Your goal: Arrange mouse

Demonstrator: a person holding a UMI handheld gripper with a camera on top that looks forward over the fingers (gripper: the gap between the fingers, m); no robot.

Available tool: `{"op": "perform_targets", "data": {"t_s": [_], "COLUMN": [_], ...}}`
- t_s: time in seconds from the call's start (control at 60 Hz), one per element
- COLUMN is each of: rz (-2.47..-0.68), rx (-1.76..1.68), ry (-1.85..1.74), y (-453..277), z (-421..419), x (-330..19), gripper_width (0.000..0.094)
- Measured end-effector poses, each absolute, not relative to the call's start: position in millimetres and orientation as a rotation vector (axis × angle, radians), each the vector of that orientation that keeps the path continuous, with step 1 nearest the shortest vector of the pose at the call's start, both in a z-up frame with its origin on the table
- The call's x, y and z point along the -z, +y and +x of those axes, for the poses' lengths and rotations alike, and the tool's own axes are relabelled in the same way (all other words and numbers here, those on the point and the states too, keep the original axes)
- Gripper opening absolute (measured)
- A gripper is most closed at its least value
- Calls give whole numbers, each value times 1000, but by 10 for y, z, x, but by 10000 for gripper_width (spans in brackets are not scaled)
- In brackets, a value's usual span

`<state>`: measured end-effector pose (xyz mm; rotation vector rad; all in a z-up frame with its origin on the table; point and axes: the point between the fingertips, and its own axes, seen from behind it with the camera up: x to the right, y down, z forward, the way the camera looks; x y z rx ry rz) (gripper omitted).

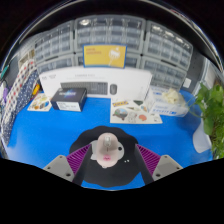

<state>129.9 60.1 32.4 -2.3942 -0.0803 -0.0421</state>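
Observation:
A black mouse (108, 168) with a pale pink patch on its top sits between my two fingers, close to the camera. It fills the gap between the purple pads, and both pads (76, 160) touch its sides. My gripper (109, 163) is shut on it and holds it over the near part of the blue table surface (60, 130). The mouse's underside is hidden.
Beyond the fingers stand a black box (70, 98), a white flat device (92, 87), a small dark object (113, 89) and picture cards (136, 110). A green plant (212, 112) is at the right. Stocked shelves (20, 88) are at the left, with drawer racks and a yellow sign (105, 57) on the back wall.

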Motion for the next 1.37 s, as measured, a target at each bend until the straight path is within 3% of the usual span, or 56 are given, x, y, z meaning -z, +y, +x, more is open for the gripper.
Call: {"op": "perform_targets", "data": {"t_s": [0.3, 0.483, 0.6, 1.017, 1.367], "rz": [-2213, -2140, -2120, -2206, -2178], "rx": [28, 11, 10, 49, 47], "ry": [-50, -56, -50, -12, 0], "y": [48, -482, -823, -1737, -1874], "z": [1095, 784, 552, -132, -428], "x": [-1700, -2207, -2291, -1856, -2038], "gripper_width": [859, 859, 856, 853, 852]}}
